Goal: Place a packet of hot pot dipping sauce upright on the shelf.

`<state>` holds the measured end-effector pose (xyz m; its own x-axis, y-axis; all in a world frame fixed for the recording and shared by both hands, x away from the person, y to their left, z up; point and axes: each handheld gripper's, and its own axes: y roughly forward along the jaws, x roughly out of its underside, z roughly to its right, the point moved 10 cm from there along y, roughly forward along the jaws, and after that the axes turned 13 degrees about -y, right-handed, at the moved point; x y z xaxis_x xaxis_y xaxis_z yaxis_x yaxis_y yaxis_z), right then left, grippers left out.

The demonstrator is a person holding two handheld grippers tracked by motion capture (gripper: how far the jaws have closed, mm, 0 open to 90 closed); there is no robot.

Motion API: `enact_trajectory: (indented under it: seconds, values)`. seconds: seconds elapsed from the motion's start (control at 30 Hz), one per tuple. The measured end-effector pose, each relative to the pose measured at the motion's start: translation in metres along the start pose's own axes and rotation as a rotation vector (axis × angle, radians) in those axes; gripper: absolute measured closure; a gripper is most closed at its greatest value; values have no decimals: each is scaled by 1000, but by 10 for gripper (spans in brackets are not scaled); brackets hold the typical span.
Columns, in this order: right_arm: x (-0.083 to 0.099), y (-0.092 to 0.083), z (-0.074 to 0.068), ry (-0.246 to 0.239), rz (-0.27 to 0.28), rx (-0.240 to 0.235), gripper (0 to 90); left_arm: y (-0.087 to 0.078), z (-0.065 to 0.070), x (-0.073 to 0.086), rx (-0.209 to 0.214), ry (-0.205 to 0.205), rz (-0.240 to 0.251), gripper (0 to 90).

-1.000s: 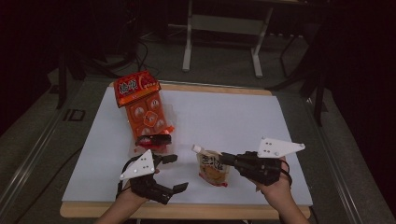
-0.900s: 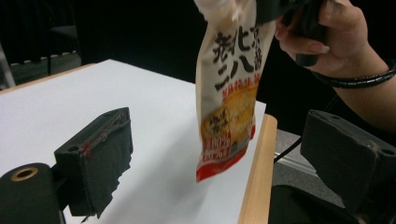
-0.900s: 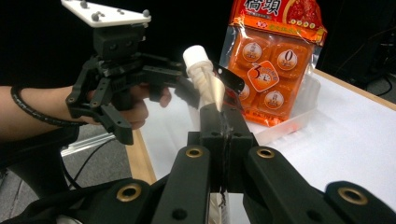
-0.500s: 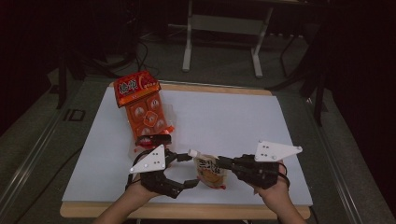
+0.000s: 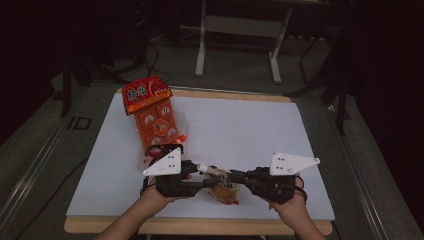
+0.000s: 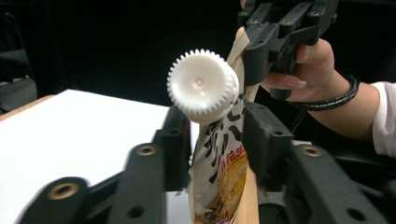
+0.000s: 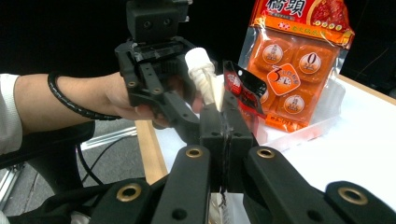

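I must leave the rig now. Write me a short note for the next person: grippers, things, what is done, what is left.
Right gripper: shut on the top edge of the spouted pouch, holding it up over the near edge of the table.
Left gripper: open, jaws on either side of the pouch neck just under the white cap, not clamped.
Orange snack pack: lying at the far left of the table, a small red packet at its near end.
Done: pouch lifted and presented.
Left: probably close the left gripper on the cap or neck; the cap is on.
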<state>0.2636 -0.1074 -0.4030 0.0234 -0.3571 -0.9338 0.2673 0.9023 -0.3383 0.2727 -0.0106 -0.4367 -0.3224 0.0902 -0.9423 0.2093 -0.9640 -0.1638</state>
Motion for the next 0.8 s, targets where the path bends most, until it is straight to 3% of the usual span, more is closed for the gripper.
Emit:
enact_trajectory:
  seconds: [0.1,0.17,0.37,0.47,0.73,0.8]
  values:
    - [1,1,-1,-4,-7,-3,896,0,-1,1,5,-3,-19,771]
    - [2,2,0,-9,-14,4,896,1,-2,3,-2,6,-32,806]
    - [3,0,4,26,2,-10,882,0,2,0,-10,27,-33,875]
    - [3,-1,5,20,0,-1,858,0,1,-1,-19,34,-39,880]
    - [10,-7,18,30,-2,55,640,-5,-5,-6,-44,28,-28,885]
    - [13,-9,23,34,-3,88,542,-13,-9,-13,-65,41,-9,885]
